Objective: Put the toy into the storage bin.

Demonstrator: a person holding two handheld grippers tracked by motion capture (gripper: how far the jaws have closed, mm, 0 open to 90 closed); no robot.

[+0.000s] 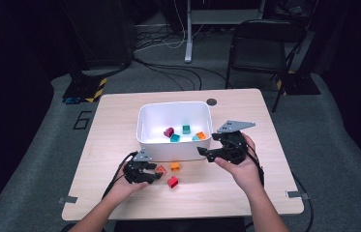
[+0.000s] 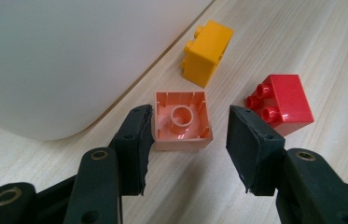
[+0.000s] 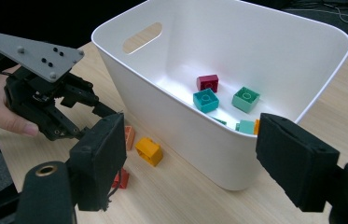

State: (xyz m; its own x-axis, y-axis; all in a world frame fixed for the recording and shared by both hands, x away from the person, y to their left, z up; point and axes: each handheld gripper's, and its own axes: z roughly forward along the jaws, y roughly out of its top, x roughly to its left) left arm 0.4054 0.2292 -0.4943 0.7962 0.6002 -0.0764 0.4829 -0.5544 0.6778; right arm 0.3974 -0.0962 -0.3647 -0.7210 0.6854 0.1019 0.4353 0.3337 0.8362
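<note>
Your left claw (image 2: 188, 140) sits low on the counter (image 2: 330, 42), jaws apart w/ the salmon block (image 2: 182, 122) between them, hollow side up; one pad looks to touch its side, other stands clear. Yellow block (image 2: 207, 52) and red block (image 2: 284, 103) lie just beyond, beside the white bin (image 2: 69, 60). Your right claw (image 3: 195, 156) is wide apart, nothing in it, facing the bin's near wall.

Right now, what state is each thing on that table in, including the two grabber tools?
Left gripper: open, fingers either side of the pink brick, not yet squeezing.
Pink brick: upside down on the table, hollow side up.
Yellow brick: on its side beside the bin.
Red brick: tipped on its side, studs sideways.
White bin: upright, open, holding several bricks.
Right gripper: open, empty, by the bin.
</note>
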